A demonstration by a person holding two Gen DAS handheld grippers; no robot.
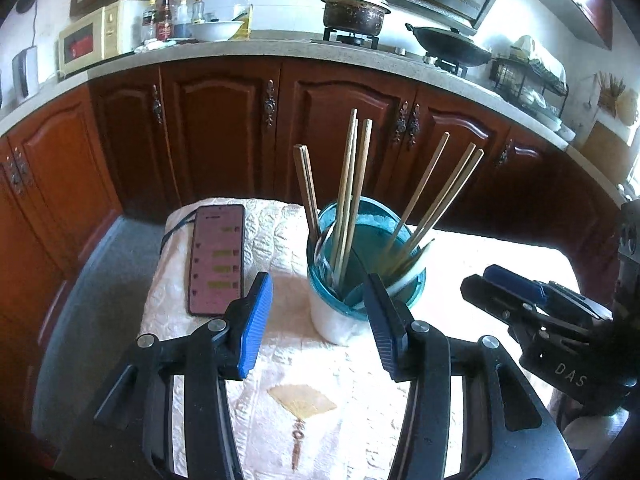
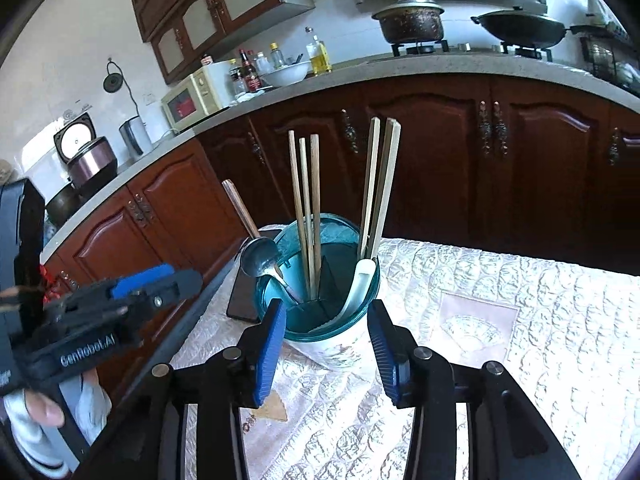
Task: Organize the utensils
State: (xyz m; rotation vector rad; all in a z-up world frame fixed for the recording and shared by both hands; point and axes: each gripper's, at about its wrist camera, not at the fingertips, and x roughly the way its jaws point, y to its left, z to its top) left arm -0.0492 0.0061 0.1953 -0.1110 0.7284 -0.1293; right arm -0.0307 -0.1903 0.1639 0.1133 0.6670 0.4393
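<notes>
A utensil holder [image 1: 362,280] with a teal rim and white body stands on the cloth-covered table [image 1: 320,360]. Several wooden chopsticks [image 1: 352,184] stand in it, with a white spoon [image 2: 362,284] and a metal spoon [image 2: 260,258]. My left gripper [image 1: 316,320] is open and empty, just in front of the holder and slightly left of it. My right gripper [image 2: 326,340] is open and empty, its jaws on either side of the holder's near face. The right gripper also shows in the left wrist view [image 1: 504,284], and the left gripper in the right wrist view [image 2: 160,280].
A phone [image 1: 218,258] with a lit screen lies on the cloth left of the holder. Brown cabinets [image 1: 224,128] and a counter with a microwave [image 1: 92,38], bottles, a pot [image 1: 354,10] and a wok [image 1: 452,46] run behind the table.
</notes>
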